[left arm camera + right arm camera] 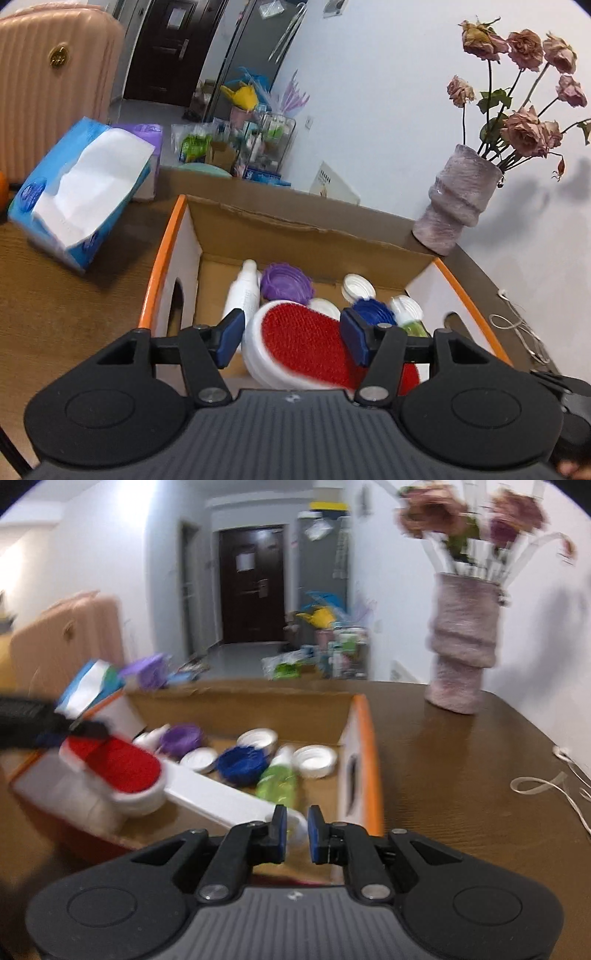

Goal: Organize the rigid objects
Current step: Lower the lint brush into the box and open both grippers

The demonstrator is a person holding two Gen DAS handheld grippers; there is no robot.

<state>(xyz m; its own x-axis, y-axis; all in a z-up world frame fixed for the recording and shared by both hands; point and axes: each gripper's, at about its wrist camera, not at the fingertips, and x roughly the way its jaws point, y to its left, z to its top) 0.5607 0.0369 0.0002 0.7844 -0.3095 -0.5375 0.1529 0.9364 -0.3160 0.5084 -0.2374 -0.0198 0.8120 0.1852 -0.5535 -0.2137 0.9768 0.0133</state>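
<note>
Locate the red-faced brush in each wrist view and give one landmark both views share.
Left wrist: red-faced brush bottom centre, between the left gripper's pads.
Right wrist: brush at left, its white handle reaching the right gripper.
Shared landmark: pink vase.

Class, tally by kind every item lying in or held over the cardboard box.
White lids: 3
Bottles: 2
Ruffled cups: 2
Red brush: 1
Total: 8
</note>
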